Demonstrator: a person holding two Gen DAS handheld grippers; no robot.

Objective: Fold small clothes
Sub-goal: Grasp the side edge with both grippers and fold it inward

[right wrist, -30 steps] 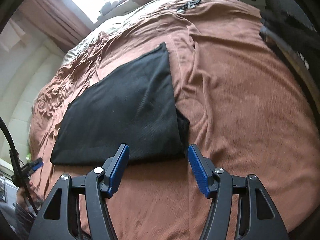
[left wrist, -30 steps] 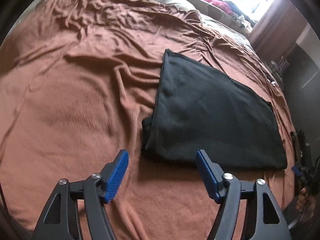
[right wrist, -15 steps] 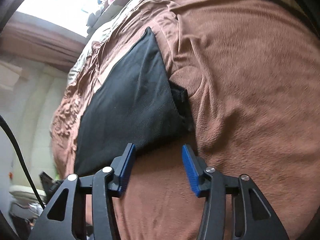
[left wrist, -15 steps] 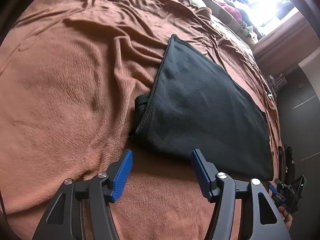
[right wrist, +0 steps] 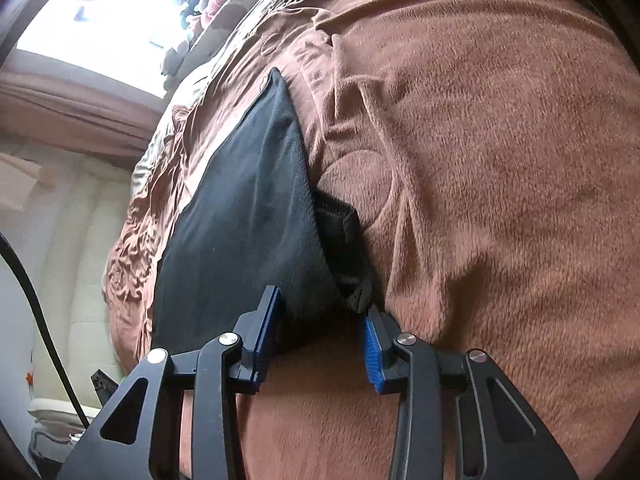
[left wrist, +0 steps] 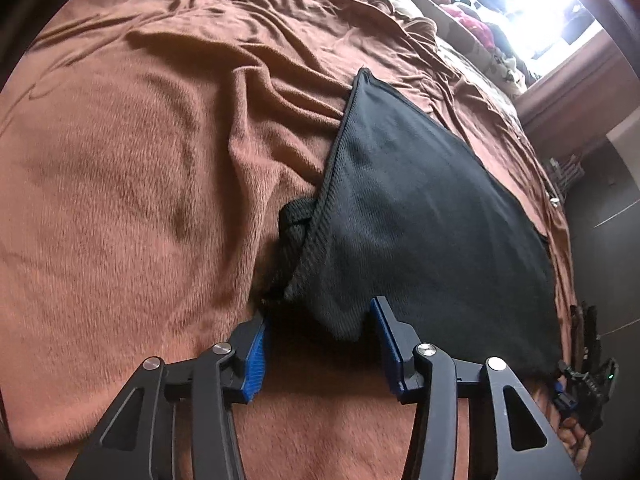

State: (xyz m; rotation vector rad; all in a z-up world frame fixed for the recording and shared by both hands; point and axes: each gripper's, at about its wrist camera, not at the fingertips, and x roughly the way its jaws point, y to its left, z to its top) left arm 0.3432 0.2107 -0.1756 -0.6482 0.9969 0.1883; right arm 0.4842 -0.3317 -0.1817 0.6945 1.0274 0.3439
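Note:
A black folded garment (left wrist: 420, 216) lies flat on the brown blanket (left wrist: 140, 200). A small flap of it sticks out at its near left corner (left wrist: 294, 232). My left gripper (left wrist: 320, 336) is open, low over the blanket, its blue-padded fingers on either side of that near left corner. In the right wrist view the same garment (right wrist: 248, 216) runs away to the upper left. My right gripper (right wrist: 322, 328) is open, its fingers on either side of the garment's near right corner, where another flap (right wrist: 344, 236) sticks out.
The brown blanket (right wrist: 500, 160) is wrinkled around the garment. A pile of clothes and pillows (left wrist: 472, 24) lies at the far end of the bed by a bright window. The other gripper (left wrist: 584, 376) shows at the right edge of the left wrist view.
Both grippers have dropped lower and moved forward to the garment's near corners. Their jaws have narrowed somewhat but stay open. The garment has not moved.

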